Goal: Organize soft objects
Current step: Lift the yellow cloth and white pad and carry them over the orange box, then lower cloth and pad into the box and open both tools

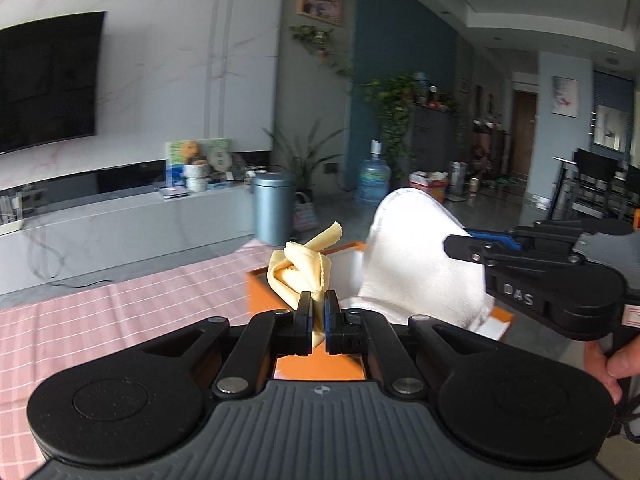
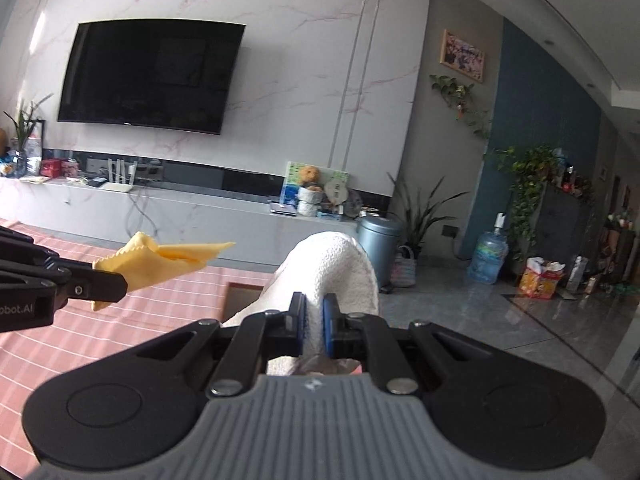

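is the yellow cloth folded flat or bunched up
Bunched up: the yellow cloth is crumpled in loose folds, pinched in the left tool, one corner sticking up.

Two close wrist views along the fingers, both toward the TV wall (image 2: 280, 80).

Jaws pinch yellow cloth (image 1: 301, 271) (crumpled).

The cloth (image 1: 298, 270) in the black left claw (image 1: 318, 322) is pale yellow with a zigzag-cut edge. The towel (image 2: 334, 268) in the black right claw (image 2: 316, 328), whose pads are blue, is plain white. The tablecloth (image 1: 120, 312) on the surface is pink with a thin white grid. The box (image 1: 264, 296) is orange outside, white inside. The bin (image 2: 378, 238) is grey-blue.
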`<state>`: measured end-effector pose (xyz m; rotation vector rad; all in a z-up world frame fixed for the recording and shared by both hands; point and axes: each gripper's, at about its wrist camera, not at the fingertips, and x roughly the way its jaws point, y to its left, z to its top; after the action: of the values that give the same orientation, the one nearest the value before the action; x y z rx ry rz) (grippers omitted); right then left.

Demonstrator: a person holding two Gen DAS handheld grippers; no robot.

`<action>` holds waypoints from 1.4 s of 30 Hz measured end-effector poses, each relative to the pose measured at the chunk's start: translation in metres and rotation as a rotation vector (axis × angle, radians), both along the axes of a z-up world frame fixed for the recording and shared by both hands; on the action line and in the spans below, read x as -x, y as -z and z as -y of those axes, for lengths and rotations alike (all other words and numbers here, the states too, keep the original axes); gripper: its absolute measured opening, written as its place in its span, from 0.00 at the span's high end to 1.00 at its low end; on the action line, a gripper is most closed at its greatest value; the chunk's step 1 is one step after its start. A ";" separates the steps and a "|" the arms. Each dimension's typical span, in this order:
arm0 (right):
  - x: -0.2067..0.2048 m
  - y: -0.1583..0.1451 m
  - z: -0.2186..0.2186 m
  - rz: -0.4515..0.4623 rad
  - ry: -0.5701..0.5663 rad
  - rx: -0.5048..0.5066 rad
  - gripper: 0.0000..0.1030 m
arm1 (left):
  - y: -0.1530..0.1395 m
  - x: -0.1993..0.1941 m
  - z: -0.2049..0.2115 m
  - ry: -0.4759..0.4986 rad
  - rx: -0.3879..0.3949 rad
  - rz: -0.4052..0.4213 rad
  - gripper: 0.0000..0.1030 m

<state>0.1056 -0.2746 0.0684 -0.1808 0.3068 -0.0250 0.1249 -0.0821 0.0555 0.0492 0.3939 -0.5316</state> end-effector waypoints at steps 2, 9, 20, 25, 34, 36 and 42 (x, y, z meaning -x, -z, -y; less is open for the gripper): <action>-0.005 0.000 0.011 -0.010 0.016 0.005 0.93 | 0.001 -0.006 0.014 0.034 -0.002 -0.007 0.95; -0.025 0.010 0.042 -0.064 0.051 0.050 0.93 | 0.012 -0.024 0.054 0.133 -0.011 -0.054 0.95; -0.064 0.054 0.066 -0.234 0.033 0.047 0.94 | 0.051 -0.058 0.089 0.211 -0.071 -0.204 0.95; -0.075 0.071 0.065 -0.288 0.007 0.063 0.93 | 0.065 -0.067 0.099 0.227 -0.146 -0.236 0.95; -0.097 0.091 0.065 -0.414 -0.008 0.071 0.93 | 0.084 -0.074 0.115 0.247 -0.270 -0.336 0.95; -0.100 0.096 0.065 -0.446 -0.013 0.070 0.92 | 0.086 -0.073 0.117 0.254 -0.294 -0.342 0.94; -0.105 0.100 0.060 -0.477 -0.023 0.107 0.83 | 0.092 -0.073 0.120 0.252 -0.341 -0.362 0.85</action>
<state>0.2104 -0.3342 -0.0312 -0.2969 0.7800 0.0257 0.1978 -0.2023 -0.0362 0.3375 0.8374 -0.7199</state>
